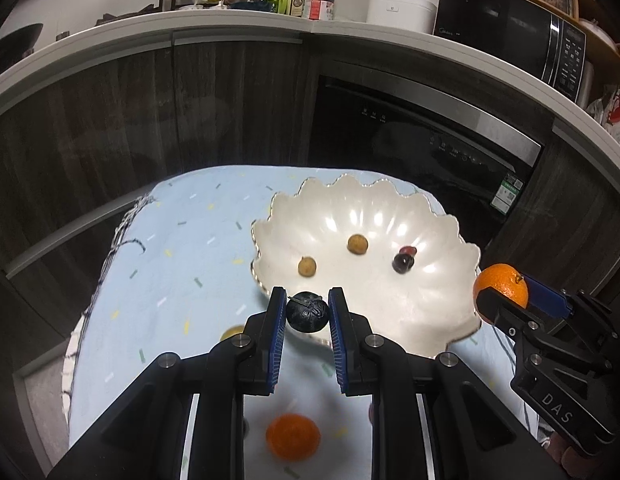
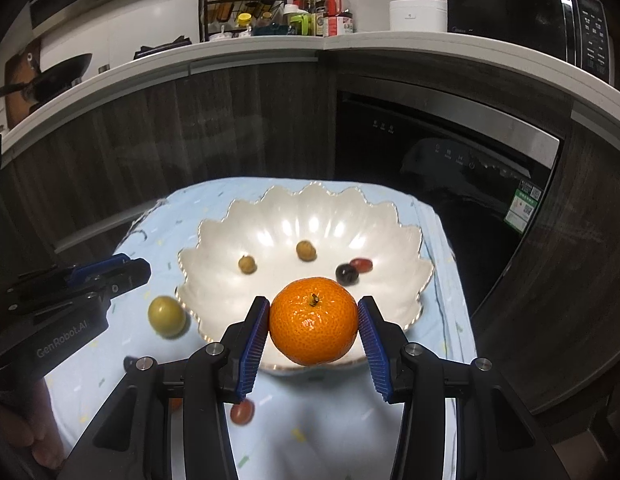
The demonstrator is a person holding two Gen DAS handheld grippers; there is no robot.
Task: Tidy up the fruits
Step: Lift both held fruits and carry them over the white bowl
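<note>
- The left gripper (image 1: pixel 307 312) is clamped on a small dark round fruit (image 1: pixel 307 313) — blue pads pressed to both its sides, held above the near rim of the bowl (image 1: pixel 362 204).
- The right gripper (image 2: pixel 314 324) grips a mandarin (image 2: pixel 313 320), stem up, jaws partly spread around it, over the bowl's near edge.
- The white scalloped bowl sits on a pale blue cloth (image 1: pixel 169 264) and holds two tan fruits (image 1: pixel 307 267), a dark one and a red one.
- On the cloth: another mandarin (image 1: pixel 293 436) nearer, a green fruit (image 2: pixel 167 316) left of the bowl, a red fruit (image 2: pixel 241 412) near.
</note>
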